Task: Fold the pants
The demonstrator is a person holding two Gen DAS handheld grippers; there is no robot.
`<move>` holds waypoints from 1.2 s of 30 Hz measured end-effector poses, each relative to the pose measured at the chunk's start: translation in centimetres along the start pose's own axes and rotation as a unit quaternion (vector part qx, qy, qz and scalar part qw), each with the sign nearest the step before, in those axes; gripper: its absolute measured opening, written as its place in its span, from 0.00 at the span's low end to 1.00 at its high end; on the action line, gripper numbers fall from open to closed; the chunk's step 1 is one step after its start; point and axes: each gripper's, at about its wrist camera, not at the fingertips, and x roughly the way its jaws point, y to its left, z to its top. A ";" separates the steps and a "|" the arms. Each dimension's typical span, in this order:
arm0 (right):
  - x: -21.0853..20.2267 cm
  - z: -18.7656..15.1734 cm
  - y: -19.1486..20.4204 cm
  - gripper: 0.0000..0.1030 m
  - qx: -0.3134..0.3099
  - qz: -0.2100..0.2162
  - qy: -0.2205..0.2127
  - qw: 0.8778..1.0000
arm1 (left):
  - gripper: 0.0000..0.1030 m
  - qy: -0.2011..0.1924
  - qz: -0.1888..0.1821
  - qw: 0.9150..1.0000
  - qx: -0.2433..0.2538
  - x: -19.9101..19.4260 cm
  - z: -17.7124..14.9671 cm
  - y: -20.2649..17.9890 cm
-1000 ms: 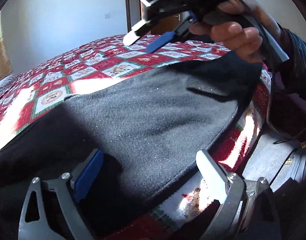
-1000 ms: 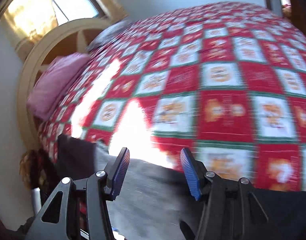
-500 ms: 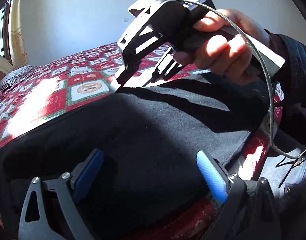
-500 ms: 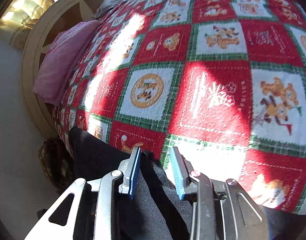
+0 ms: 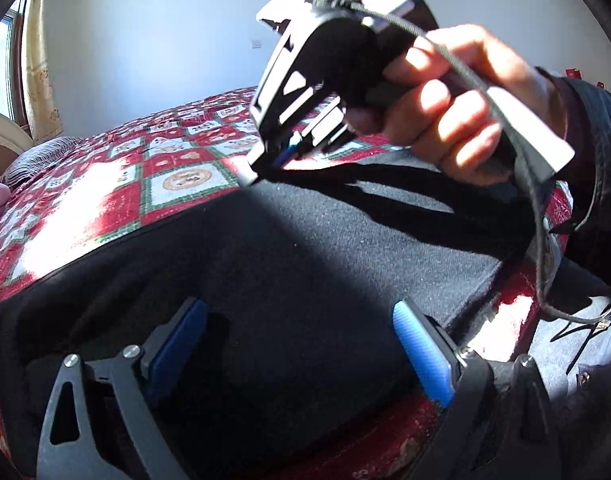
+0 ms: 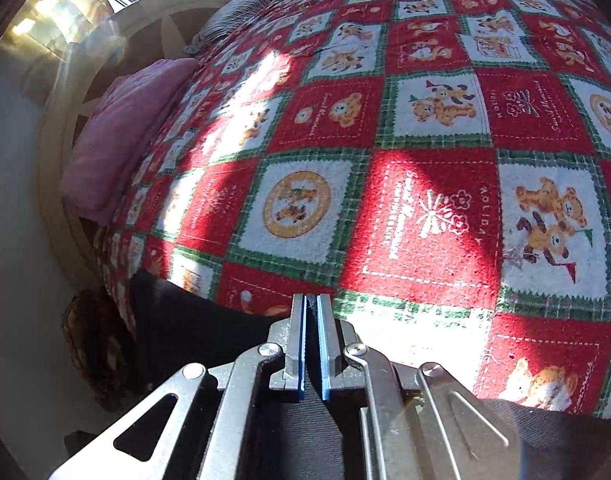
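Observation:
Dark pants lie flat on the near part of a bed with a red, green and white bear-print blanket. My left gripper is open, low over the pants, blue pads wide apart. My right gripper is shut on the far edge of the pants; dark cloth shows between its blue pads. In the left wrist view the right gripper is held by a hand, tips down at the pants' far edge.
A pink pillow and a curved cream headboard are at the bed's left end. A woven basket stands on the floor by the bed. The bed's near edge drops to a grey floor.
My right gripper dropped to the far edge of the pants and closed from wide open to shut on the cloth. My left gripper stayed open and moved slightly over the pants.

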 end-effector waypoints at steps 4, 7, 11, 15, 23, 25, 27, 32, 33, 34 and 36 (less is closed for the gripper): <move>-1.3 -0.1 -0.6 0.07 0.008 0.029 -0.017 0.999 | 0.94 -0.006 0.018 1.000 0.009 -1.4 0.4 0.9; -3.9 -0.9 0.6 0.08 -0.037 -0.005 -0.051 0.998 | 0.94 -0.022 0.053 0.998 -0.012 -3.1 0.8 3.6; -6.4 -3.5 1.4 0.10 -0.084 -0.011 -0.053 0.995 | 0.95 -0.015 0.105 0.993 -0.052 -4.2 1.0 7.9; -6.8 -7.4 1.9 0.34 -0.136 -0.034 -0.037 0.989 | 0.95 0.007 0.139 0.985 -0.102 -3.5 -0.2 11.1; -5.6 -9.5 -0.1 0.37 -0.144 -0.092 -0.042 0.984 | 1.00 0.015 0.149 0.983 -0.104 -3.0 -1.0 10.8; -6.3 -9.8 0.5 0.37 -0.150 -0.116 -0.050 0.981 | 1.00 0.001 0.139 0.985 -0.103 -3.7 -0.3 10.1; -7.2 -10.5 0.9 0.37 -0.162 -0.143 -0.058 0.975 | 1.00 -0.002 0.137 0.986 -0.091 -4.0 0.4 9.1; -9.0 -12.9 -0.1 0.40 -0.178 -0.196 -0.068 0.962 | 1.00 0.005 0.087 0.991 -0.104 -3.1 0.7 7.7; -9.1 -13.3 -0.6 0.44 -0.178 -0.204 -0.067 0.960 | 1.00 0.012 0.087 0.991 -0.100 -2.6 0.5 7.3; -9.1 -13.6 -1.2 0.44 -0.177 -0.214 -0.068 0.958 | 1.00 0.022 0.090 0.991 -0.093 -2.0 0.2 6.9; -9.0 -14.1 -2.9 0.44 -0.169 -0.231 -0.065 0.956 | 1.00 0.039 0.093 0.991 -0.084 -0.8 -0.5 6.4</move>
